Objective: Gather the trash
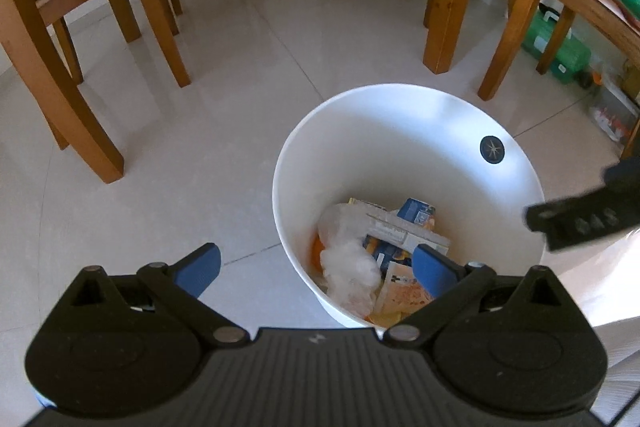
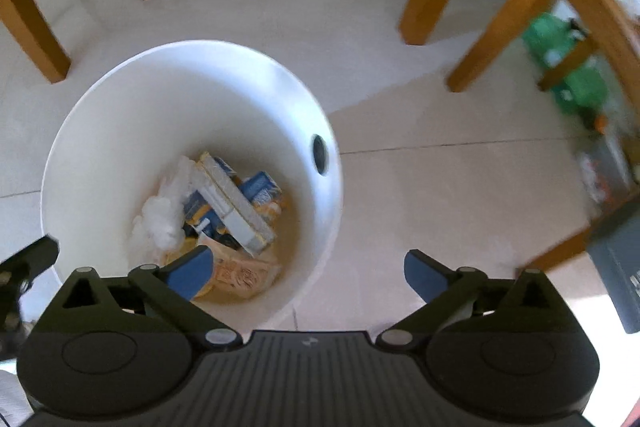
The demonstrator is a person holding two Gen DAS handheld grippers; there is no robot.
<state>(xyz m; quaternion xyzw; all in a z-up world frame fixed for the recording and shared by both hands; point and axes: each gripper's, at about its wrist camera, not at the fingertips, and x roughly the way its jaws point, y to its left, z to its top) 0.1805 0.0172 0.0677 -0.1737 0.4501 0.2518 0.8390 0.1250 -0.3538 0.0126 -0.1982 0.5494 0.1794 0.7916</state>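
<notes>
A white bin (image 1: 408, 155) stands on the pale tiled floor (image 1: 200, 155) among the wooden legs of chairs (image 1: 100, 39), its mouth open to both wrist cameras. Inside, at the bottom, lies the collected trash: a crumpled clear plastic bag (image 1: 348, 263) against the left wall, blue-and-yellow cartons (image 2: 224, 203) stacked across the middle, and an orange printed wrapper (image 2: 244, 275) nearest the cameras. A dark round sticker (image 1: 492, 150) marks the inner wall on the right side.

The left tool (image 1: 318, 269) hangs above the near rim with its blue-padded fingers spread wide and nothing between them; its right finger overlaps the bin's mouth, its left finger the floor. The right tool (image 2: 306, 273) is likewise released and empty, held over the bin's near right edge, its left finger above the trash. Each tool shows at the margin of the other's view.

Green packaging (image 1: 560, 51) lies on the floor under a chair, well apart from the bin.
</notes>
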